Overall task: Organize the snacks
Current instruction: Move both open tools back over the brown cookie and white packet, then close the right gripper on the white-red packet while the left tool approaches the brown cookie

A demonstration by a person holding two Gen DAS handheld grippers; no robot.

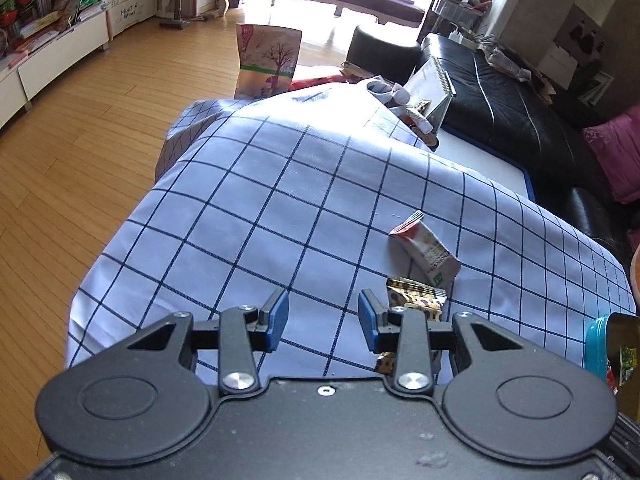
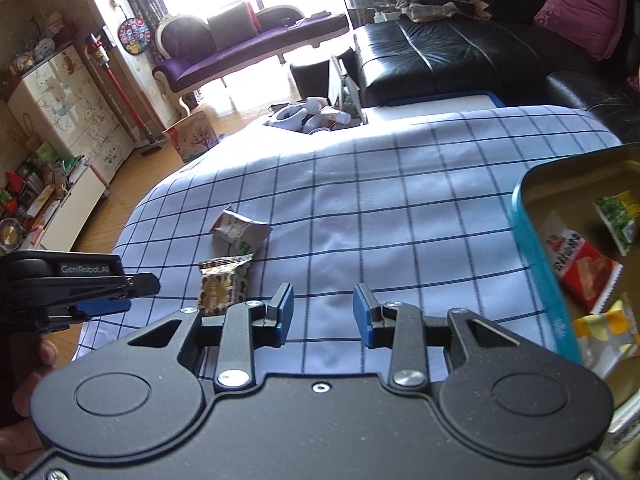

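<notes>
Brown packet point(image 2: 224, 286): gold-brown patterned wrapper, sealed, was laid flat on the checked cloth, nearest the viewer.
Grey packet point(image 2: 240, 231): grey-white wrapper with red end and green mark, crumpled, was laid just beyond the brown packet.
Tin point(image 2: 532, 240): teal wall, gold interior, open, was set at the cloth's right edge.
Tin contents: green point(image 2: 618, 218), red-white point(image 2: 586, 272) and yellow-white point(image 2: 606, 334) packets were seen inside.

"GenRobot.AI" stands on the left tool point(image 2: 120, 307); snack packet print is unreadable.

Two snack packets point(image 2: 230, 260) on tablecloth point(image 2: 380, 208), tin point(image 2: 532, 248) right of them
</notes>
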